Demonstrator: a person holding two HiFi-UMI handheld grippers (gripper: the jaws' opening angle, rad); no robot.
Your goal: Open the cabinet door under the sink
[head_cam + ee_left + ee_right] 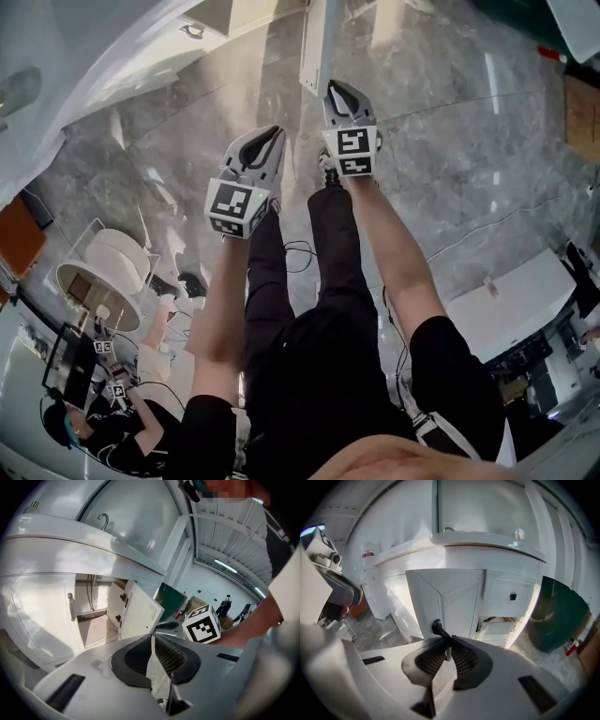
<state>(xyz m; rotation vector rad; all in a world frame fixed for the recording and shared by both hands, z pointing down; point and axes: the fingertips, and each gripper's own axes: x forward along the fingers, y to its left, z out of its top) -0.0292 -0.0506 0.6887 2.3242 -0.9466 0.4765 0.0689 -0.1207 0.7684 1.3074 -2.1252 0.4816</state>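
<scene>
Right gripper view is showing me the white sink vanity [487, 543] filling the frame, with the cabinet door [447, 597] under it standing swung out toward the camera. Head view is looking down on that door's top edge over the grey marble floor [450, 141]. Left gripper view is showing the neighbouring door [42, 616] sitting shut beside the open compartment. My right gripper [448, 644] is pinching the door's dark handle [438, 628], jaws closed down on it. My left gripper [152, 644] is hanging apart from the vanity, its 2 jaws nearly together with only a thin slit between them and nothing in it.
</scene>
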